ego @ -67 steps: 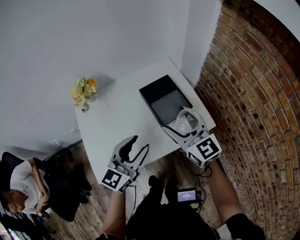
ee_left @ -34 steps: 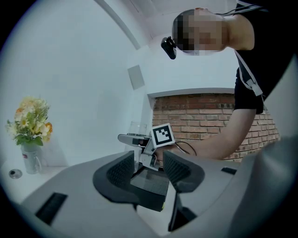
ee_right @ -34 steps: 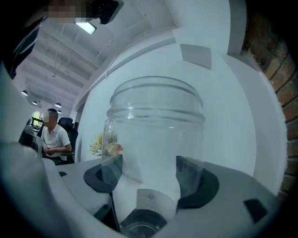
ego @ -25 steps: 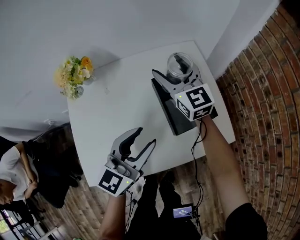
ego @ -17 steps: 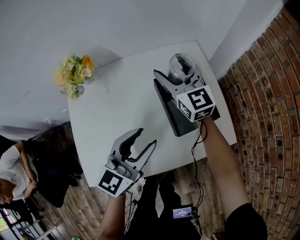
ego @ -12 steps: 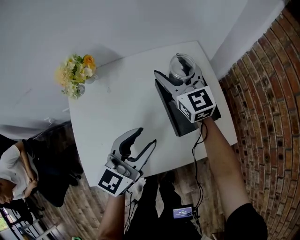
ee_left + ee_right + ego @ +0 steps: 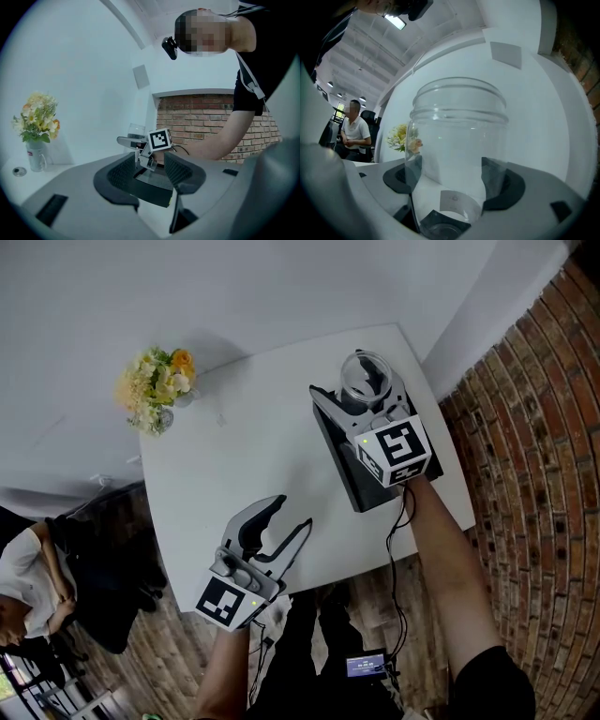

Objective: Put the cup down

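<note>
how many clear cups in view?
1: the cup is between the right gripper's opening jaws, by the far end of the black tray. None seems hidden.

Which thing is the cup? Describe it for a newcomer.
Find the white table's far right corner by the brick wall, at the black tray's far end. The cup stands between the right gripper's opening jaws: the only clear glass vessel, unlike the flower vase far left.

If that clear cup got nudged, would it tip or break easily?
The cup looks empty, so probably light and easy to shove. It is taller than wide, so a push near the rim could tip it. Its smooth clear wall may be slippery; glass or plastic, I cannot tell.
</note>
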Motion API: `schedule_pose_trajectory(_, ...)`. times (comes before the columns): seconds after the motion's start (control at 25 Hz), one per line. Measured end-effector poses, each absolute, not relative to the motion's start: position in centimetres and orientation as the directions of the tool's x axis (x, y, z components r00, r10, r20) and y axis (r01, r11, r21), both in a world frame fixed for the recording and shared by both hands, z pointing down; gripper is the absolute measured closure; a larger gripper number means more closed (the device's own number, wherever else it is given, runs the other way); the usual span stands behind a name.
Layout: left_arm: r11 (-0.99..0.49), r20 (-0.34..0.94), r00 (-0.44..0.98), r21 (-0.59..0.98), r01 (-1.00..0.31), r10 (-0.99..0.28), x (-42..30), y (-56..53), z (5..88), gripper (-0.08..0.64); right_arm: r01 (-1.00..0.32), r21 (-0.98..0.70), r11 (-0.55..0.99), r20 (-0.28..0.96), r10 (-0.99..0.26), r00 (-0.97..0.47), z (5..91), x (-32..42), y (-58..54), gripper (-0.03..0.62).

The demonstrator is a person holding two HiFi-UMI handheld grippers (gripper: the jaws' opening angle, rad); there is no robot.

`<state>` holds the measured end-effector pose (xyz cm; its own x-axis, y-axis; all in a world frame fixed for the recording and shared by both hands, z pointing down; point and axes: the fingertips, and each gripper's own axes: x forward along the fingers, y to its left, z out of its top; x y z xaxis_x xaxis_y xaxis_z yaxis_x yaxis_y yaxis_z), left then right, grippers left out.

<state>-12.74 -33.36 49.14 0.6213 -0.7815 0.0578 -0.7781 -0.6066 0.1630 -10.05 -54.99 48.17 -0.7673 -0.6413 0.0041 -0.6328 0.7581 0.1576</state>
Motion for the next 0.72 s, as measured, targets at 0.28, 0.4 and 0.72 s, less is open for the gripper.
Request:
schedule_pose_trajectory(0.28, -0.608, 0.056, 0.622, 0.157, -0.778, -0.781, -13.1, -33.0, 49.0, 0.362, -0.607, 0.198, 0.77, 0.025, -0.623, -0.782, 48.3, -11.0, -54.5, 0.142)
schedule_pose_trajectory(0.4, -0.604, 0.05, 0.617, 0.161, -0.781, -0.785, -13.3, -33.0, 48.8, 0.362, -0.606, 0.198, 0.77, 0.017, -0.621, -0.784, 48.3, -11.0, -54.4, 0.123)
schedule_pose_trajectory(0.72, -0.608, 0.057, 0.621, 0.153, -0.779, -0.782, -13.7, -32.5, 49.2, 0.362, -0.637, 0.203, 0.744, 0.034, -0.655, -0.755, 49.2, -10.4, -55.0, 0.123)
